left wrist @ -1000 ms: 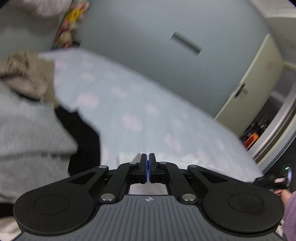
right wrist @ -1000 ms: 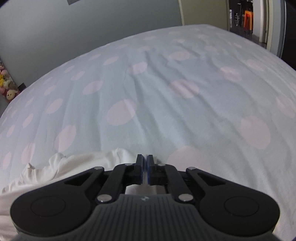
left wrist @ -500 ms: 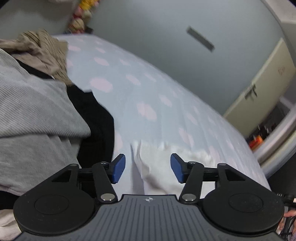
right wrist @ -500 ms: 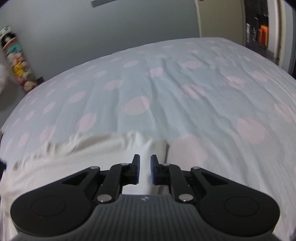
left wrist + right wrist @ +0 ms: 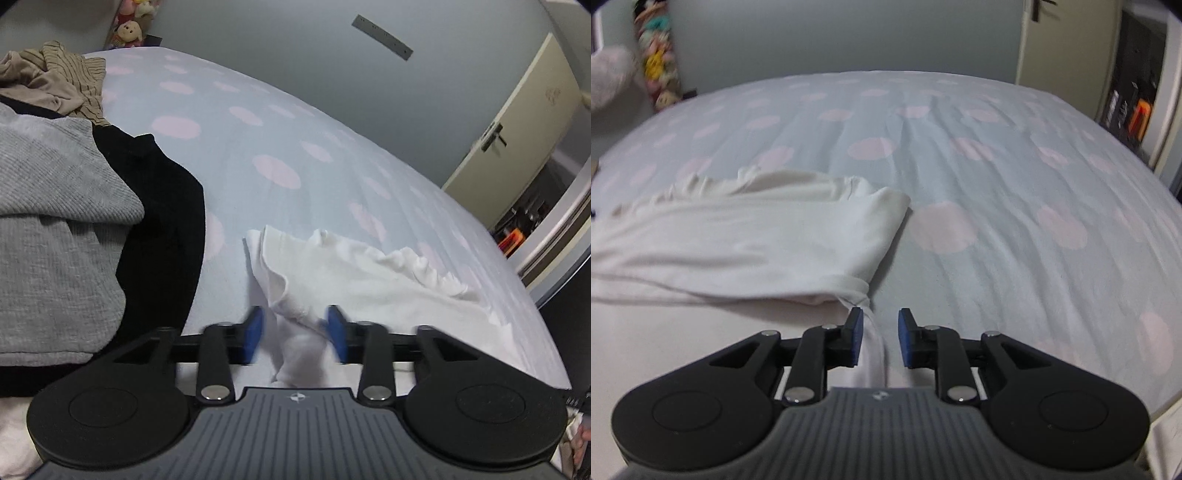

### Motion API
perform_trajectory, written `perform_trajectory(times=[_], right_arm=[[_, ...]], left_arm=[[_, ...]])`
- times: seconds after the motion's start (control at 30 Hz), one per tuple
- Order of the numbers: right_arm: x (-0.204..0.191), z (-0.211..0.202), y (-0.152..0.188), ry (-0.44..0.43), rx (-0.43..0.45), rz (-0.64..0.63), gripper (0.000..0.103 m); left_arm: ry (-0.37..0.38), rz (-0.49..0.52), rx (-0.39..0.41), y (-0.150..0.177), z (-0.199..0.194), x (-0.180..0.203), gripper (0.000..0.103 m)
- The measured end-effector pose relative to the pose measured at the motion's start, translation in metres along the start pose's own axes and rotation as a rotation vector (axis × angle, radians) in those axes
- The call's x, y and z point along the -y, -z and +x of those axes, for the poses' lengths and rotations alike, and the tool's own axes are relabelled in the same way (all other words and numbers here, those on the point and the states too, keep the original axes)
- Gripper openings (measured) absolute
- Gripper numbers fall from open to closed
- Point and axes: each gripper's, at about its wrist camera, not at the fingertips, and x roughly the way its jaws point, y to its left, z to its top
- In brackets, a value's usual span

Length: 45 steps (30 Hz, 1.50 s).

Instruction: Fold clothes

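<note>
Both claws were open: left claw point(image 5: 295, 334) straddled a bunched edge of the white garment point(image 5: 369, 273), right claw point(image 5: 881, 338) its corner. Garment lay on the dotted bedsheet point(image 5: 997, 177), beside a clothes pile point(image 5: 66, 206).

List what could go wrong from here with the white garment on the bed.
1. Both the left gripper and the right gripper are open with the white garment between their pads; closing now might catch a single layer or a bunched fold.
2. The garment's far edge is rumpled, so a fold may set in creases.
3. The black garment lies close by and might snag.
</note>
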Motion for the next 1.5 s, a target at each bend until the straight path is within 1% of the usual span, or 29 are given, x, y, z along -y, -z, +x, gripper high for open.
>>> perform_trajectory(times=[0.03, 0.07, 0.1, 0.17, 0.2, 0.23, 0.27, 0.33, 0.4, 0.47, 0.53, 0.6, 0.7, 0.83, 0.9, 1.03, 1.1, 1.13, 1.17, 1.2, 1.23, 1.27, 1.37, 1.43, 1.5], right_arm=[[-0.001, 0.002, -0.001, 0.007, 0.000, -0.021, 0.023], [-0.002, 0.005, -0.001, 0.009, -0.001, -0.035, 0.023], [-0.003, 0.006, -0.002, 0.001, -0.004, -0.039, 0.023], [-0.007, 0.009, -0.003, -0.023, -0.009, -0.050, 0.025], [-0.010, 0.008, -0.003, -0.026, -0.005, -0.064, 0.027], [-0.015, 0.006, -0.003, -0.024, 0.003, -0.079, 0.035], [-0.019, 0.004, -0.003, -0.022, 0.011, -0.095, 0.041], [-0.026, 0.005, -0.002, -0.011, 0.019, -0.143, 0.042], [-0.028, 0.009, -0.004, 0.006, 0.012, -0.163, 0.038], [-0.023, 0.011, -0.010, 0.013, 0.004, -0.127, 0.009], [-0.016, 0.008, -0.016, 0.033, 0.018, -0.077, 0.009], [-0.008, 0.006, -0.020, 0.058, 0.030, -0.034, 0.009], [0.004, 0.009, -0.018, 0.062, 0.006, 0.016, 0.009], [0.006, 0.019, -0.005, 0.046, -0.038, 0.044, 0.009], [0.009, 0.023, -0.001, 0.035, -0.050, 0.070, 0.009], [0.015, 0.016, 0.002, 0.012, -0.064, 0.103, 0.012], [0.018, 0.004, 0.005, 0.026, -0.063, 0.115, 0.015], [0.021, -0.004, 0.008, 0.032, -0.054, 0.125, 0.021], [0.024, -0.013, 0.011, 0.032, -0.048, 0.136, 0.029], [0.026, -0.021, 0.016, 0.021, -0.048, 0.150, 0.032], [0.028, -0.030, 0.020, 0.010, -0.048, 0.164, 0.037], [0.030, -0.039, 0.025, -0.001, -0.048, 0.177, 0.040], [0.029, -0.067, 0.042, -0.046, -0.054, 0.211, 0.041], [0.023, -0.084, 0.055, -0.075, -0.075, 0.223, 0.041], [0.016, -0.101, 0.069, -0.112, -0.092, 0.234, 0.041]], left_arm=[[0.002, -0.002, 0.009, 0.000, 0.000, 0.001, 0.022], [0.001, -0.002, 0.014, 0.000, 0.001, 0.001, 0.017], [0.002, -0.001, 0.016, 0.000, 0.001, 0.002, 0.014], [0.011, -0.004, 0.018, 0.000, 0.001, 0.002, 0.010], [0.017, -0.009, 0.019, -0.001, 0.001, 0.002, 0.009], [0.022, -0.013, 0.020, -0.002, 0.001, 0.002, 0.009], [0.025, -0.016, 0.022, -0.002, 0.001, 0.002, 0.008], [0.033, -0.019, 0.025, -0.003, 0.000, 0.002, 0.008], [0.036, -0.024, 0.030, -0.003, 0.000, 0.002, 0.007], [0.044, -0.033, 0.054, -0.005, -0.005, 0.003, 0.006], [0.059, -0.042, 0.088, -0.010, -0.015, 0.007, 0.006], [0.059, -0.045, 0.085, -0.017, -0.024, 0.012, 0.005], [0.013, -0.046, 0.022, -0.017, -0.023, 0.012, 0.005], [-0.049, -0.081, -0.077, -0.008, -0.006, -0.001, 0.005], [-0.072, -0.062, -0.092, -0.005, -0.001, -0.001, 0.006], [-0.087, -0.042, -0.122, -0.002, 0.000, 0.001, 0.009], [-0.091, -0.041, -0.130, 0.002, -0.007, 0.001, 0.022], [-0.096, -0.042, -0.133, 0.005, -0.011, 0.001, 0.026], [-0.100, -0.044, -0.137, 0.008, -0.016, 0.001, 0.032], [-0.104, -0.046, -0.142, 0.011, -0.020, 0.001, 0.037], [-0.109, -0.049, -0.148, 0.013, -0.024, 0.002, 0.039], [-0.114, -0.049, -0.153, 0.016, -0.029, 0.004, 0.039], [-0.132, -0.008, -0.160, 0.022, -0.041, 0.020, 0.039], [-0.141, 0.032, -0.150, 0.031, -0.057, 0.036, 0.039], [-0.139, 0.048, -0.153, 0.042, -0.073, 0.050, 0.039]])
